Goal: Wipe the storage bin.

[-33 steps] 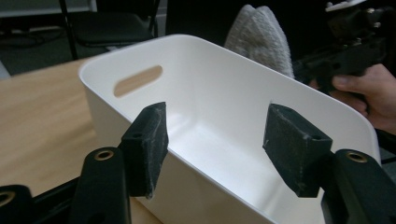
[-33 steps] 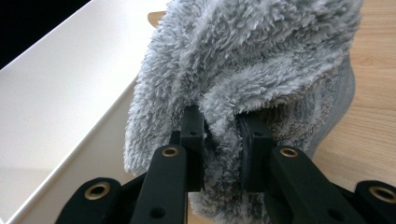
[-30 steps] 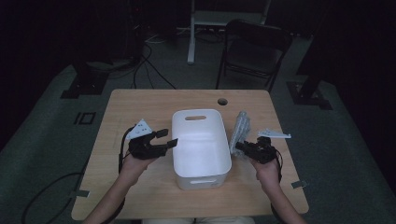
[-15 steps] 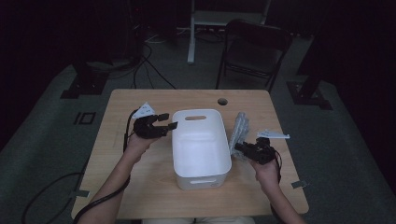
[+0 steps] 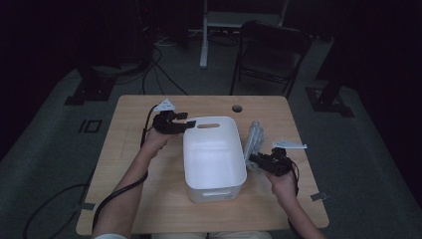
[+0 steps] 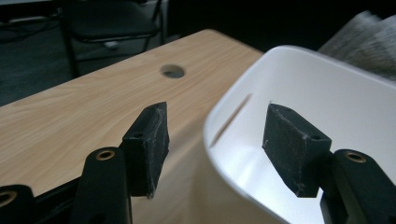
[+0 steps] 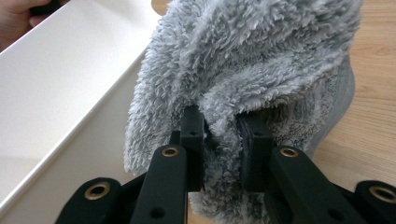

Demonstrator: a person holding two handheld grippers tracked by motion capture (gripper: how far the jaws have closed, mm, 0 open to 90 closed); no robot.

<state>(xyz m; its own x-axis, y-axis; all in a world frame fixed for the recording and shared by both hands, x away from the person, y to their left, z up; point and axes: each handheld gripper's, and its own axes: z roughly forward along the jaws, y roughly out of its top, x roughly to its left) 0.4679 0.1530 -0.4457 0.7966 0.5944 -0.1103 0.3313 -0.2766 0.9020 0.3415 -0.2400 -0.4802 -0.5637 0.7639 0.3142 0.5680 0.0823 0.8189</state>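
While pinching towel (image 7: 243, 70), right tool (image 7: 223, 128).

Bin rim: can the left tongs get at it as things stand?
Probably yes. The left tongs are open and already straddle the white bin near its handle slot, one jaw outside, one inside; nothing sits between them and the wall.

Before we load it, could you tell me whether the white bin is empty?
Empty: the white bin shows bare walls and floor inside.

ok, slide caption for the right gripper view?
Right tool pinching a fold of grey fleece cloth beside the white bin.
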